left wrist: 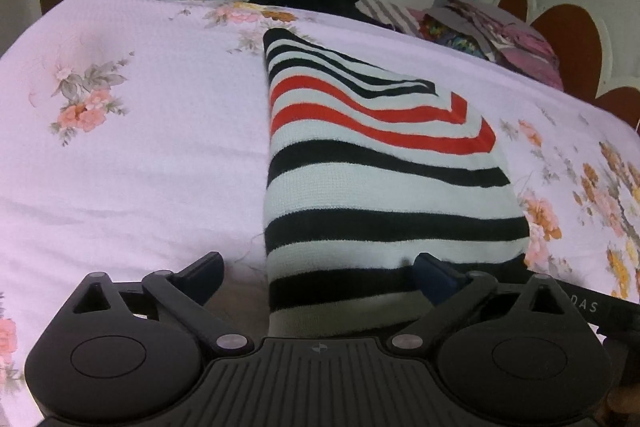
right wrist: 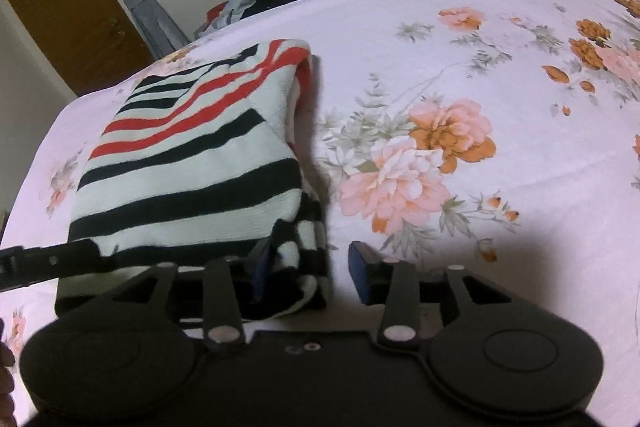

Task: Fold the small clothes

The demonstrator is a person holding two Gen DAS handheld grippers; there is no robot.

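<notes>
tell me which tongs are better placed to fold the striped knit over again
Right, probably. The right tongs straddle the near corner of the folded black, white and red striped knit garment; the left tongs stand wide open across its other near edge, gripping nothing.

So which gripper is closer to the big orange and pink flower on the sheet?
Right. The right gripper sits just below the flower, at the striped sweater's right edge. The left gripper straddles the sweater's other near corner.
</notes>
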